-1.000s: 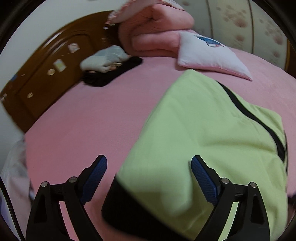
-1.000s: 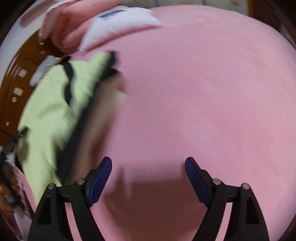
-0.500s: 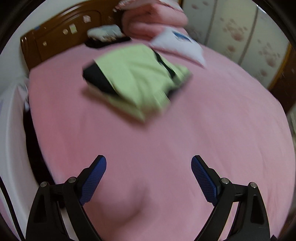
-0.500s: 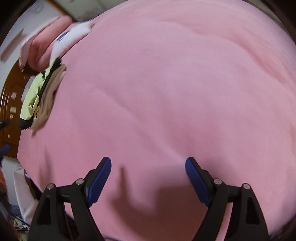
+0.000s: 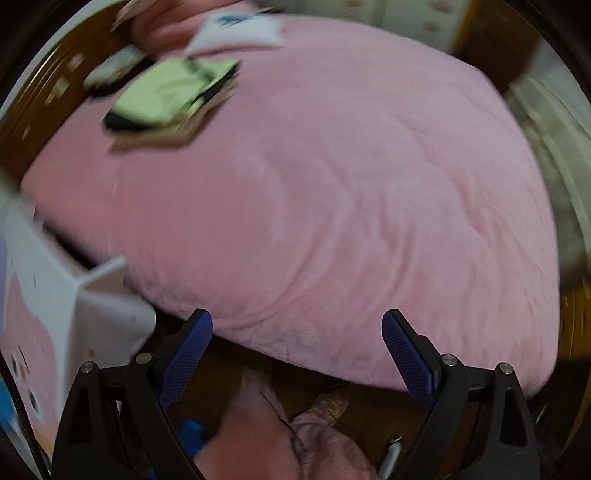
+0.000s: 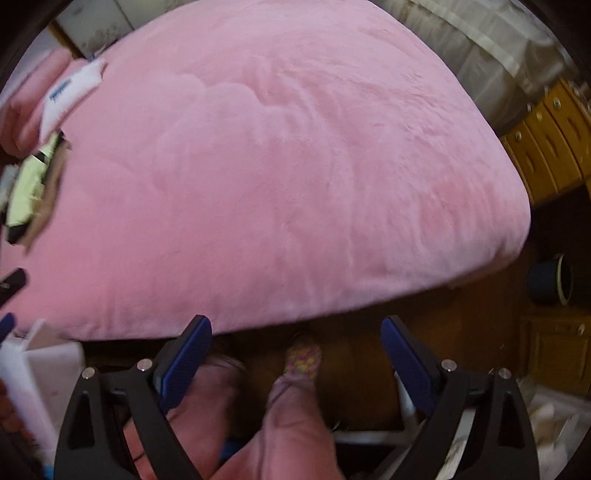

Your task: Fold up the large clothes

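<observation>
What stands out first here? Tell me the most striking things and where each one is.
A big pink blanket fills nearly the whole bed in both views. A folded light-green garment lies at the far left near the wooden headboard, beside a white pillow. Both grippers, left and right, hang empty past the near edge above the person's pink-trousered legs.

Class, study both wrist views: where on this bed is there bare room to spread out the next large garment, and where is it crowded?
Free: the wide pink bedspread from its near edge up towards the head. Crowded: the headboard end, where the folded green garment, a white pillow and a rolled pink blanket cluster.
</observation>
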`<state>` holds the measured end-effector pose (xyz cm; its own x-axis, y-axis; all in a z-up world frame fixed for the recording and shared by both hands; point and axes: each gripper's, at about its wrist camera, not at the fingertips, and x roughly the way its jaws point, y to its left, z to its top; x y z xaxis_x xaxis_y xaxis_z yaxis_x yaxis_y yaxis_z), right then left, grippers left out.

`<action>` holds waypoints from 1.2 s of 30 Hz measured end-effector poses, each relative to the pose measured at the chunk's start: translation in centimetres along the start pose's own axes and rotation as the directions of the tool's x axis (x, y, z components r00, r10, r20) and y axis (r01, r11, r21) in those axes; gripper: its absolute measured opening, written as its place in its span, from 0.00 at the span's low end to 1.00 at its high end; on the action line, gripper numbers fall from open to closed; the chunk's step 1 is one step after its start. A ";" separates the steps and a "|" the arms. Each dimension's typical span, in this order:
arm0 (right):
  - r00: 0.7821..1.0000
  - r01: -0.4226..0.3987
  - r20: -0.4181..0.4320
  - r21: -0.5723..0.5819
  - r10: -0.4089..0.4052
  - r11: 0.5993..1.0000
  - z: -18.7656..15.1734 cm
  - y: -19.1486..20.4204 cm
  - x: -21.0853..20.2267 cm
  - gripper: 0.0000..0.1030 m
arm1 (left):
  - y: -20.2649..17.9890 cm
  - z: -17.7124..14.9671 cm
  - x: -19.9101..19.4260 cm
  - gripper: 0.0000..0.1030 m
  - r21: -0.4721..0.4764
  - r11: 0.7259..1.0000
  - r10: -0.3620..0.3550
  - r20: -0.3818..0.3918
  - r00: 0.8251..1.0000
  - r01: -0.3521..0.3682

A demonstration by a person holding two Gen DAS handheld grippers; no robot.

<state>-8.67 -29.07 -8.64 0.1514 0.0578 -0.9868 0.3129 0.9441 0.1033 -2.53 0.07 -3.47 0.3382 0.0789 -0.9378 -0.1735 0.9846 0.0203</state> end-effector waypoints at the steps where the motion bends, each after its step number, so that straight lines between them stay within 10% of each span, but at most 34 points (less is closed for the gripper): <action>1: 1.000 -0.015 0.012 0.012 0.015 1.000 -0.3 0.1 -1.2 0.91 | -0.6 0.0 -1.0 0.89 0.059 0.998 -0.012 0.012 1.000 0.011; 16: 0.996 -0.046 0.067 -0.121 0.054 0.992 -1.5 8.6 -9.9 0.92 | 0.6 1.6 -8.5 0.90 0.257 0.966 -0.047 0.015 0.999 0.042; 36: 0.939 0.031 0.343 -0.147 0.022 0.989 -3.0 9.3 -12.7 0.92 | 0.2 0.0 -8.7 0.90 0.210 0.977 -0.058 0.116 0.992 0.033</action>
<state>-10.53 -20.08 4.45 0.4705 -0.0363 -0.8817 0.1760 0.9829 0.0535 -5.49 -0.41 4.70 0.4524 0.0389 -0.8909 0.0360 0.9974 0.0618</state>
